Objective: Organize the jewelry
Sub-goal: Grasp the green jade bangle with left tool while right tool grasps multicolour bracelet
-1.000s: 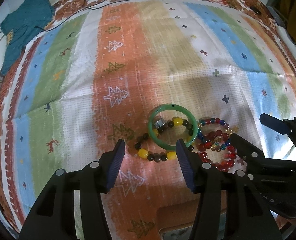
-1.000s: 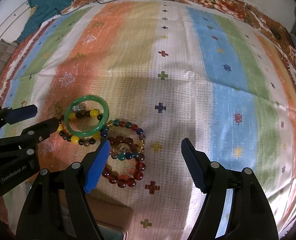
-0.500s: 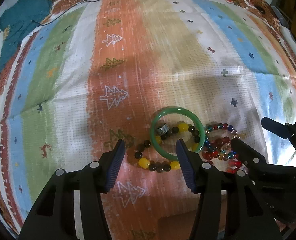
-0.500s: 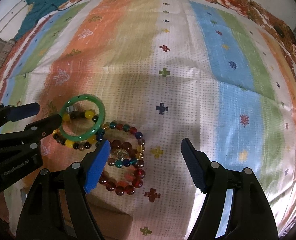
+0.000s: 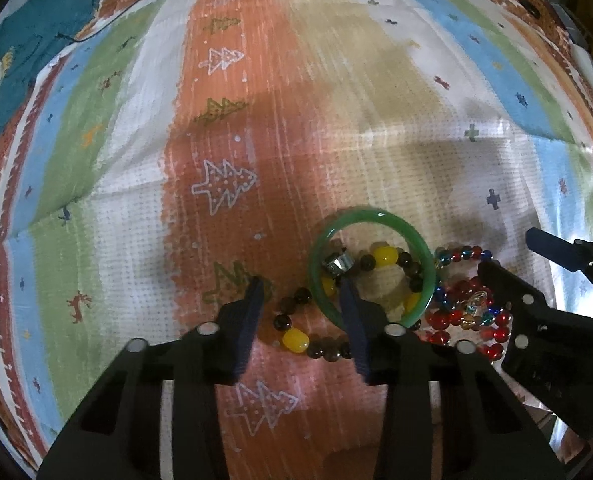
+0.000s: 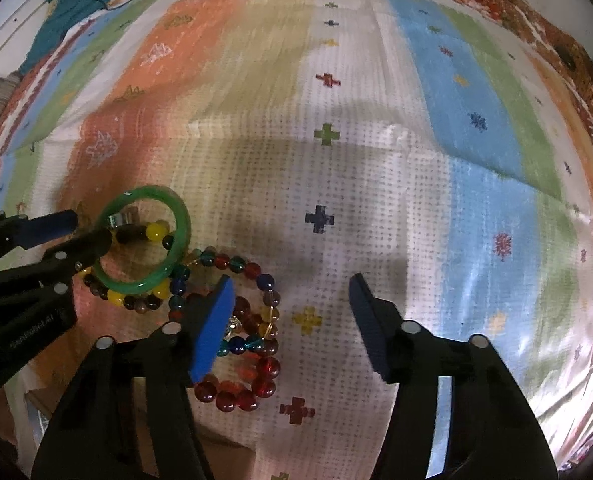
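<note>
Jewelry lies in a tight cluster on the striped, tree-and-cross patterned cloth (image 5: 224, 128): a smooth green bangle (image 5: 424, 256) rests on top of a bracelet of dark brown and yellow beads (image 5: 294, 340), with a small silver ring (image 5: 338, 263) inside the bangle's hoop. Touching the bangle at its 3 o'clock side sits a heap of red, blue and amber glass-bead bracelets (image 6: 256, 360). The left hand-held gripper (image 5: 302, 308) points steeply down over the brown-and-yellow strand, its jaws closing with those beads and the bangle's near rim between them; the pads do not yet press on anything. The right hand-held gripper (image 6: 292, 300) is closing too, its left pad over the red beads, gripping nothing. A crumpled teal garment (image 5: 36, 40) lies at 10 o'clock, well apart.
</note>
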A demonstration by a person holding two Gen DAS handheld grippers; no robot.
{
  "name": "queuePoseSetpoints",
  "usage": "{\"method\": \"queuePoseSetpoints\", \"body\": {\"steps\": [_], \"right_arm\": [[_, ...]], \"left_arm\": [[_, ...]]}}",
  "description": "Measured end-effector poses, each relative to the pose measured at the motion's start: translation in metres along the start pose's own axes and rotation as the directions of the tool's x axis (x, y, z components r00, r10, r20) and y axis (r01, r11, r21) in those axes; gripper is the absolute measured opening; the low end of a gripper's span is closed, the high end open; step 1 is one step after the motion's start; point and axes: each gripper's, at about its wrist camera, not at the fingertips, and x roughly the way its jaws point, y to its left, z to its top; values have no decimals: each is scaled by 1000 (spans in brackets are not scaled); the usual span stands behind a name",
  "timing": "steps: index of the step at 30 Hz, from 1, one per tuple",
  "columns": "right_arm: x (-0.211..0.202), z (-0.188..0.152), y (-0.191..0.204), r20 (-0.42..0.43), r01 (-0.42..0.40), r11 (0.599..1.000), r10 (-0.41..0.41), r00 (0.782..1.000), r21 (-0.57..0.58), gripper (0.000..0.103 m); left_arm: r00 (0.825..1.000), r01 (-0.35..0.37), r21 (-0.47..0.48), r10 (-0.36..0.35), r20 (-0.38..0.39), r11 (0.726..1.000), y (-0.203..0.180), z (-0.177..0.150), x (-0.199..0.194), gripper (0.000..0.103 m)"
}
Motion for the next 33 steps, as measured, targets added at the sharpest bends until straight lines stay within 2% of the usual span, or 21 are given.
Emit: {"method": "queuePoseSetpoints", "body": {"steps": [1, 2, 4, 6, 7, 10, 13, 33], "right_arm": [[1, 0, -1, 2, -6, 1000, 6, 1000, 3, 55], [2, 0, -2, 4, -15, 1000, 15, 1000, 7, 52], [3, 1, -3, 2, -22, 1000, 22, 1000, 8, 37], [5, 1, -3, -3, -21, 1000, 21, 1000, -1, 33], [6, 0, -3, -3, -24, 1000, 24, 1000, -4, 32], [6, -2, 1, 1, -19, 999, 19, 1000, -27, 26], [6, -4, 7, 4, -37, 998, 37, 999, -49, 13], [-31, -6, 4, 101, -57, 997, 61, 993, -47, 10]], "left_arm": [[1000, 0, 0, 0, -4, 1000, 0, 0, 1, 25], [1000, 9, -2, -9, -4, 1000, 1, -1, 3, 24], [1000, 9, -3, -9, -2, 1000, 1, -1, 5, 24], [1000, 3, 2, -3, 1, 1000, 1, -1, 5, 21], [1000, -5, 2, 5, 3, 1000, 1, -1, 5, 12], [1000, -13, -1, 13, 5, 1000, 2, -2, 4, 9], [1000, -19, 4, 19, 9, 1000, 1, -2, 3, 9], [995, -10, -17, 12, 102, 1000, -1, -6, -44, 7]]}}
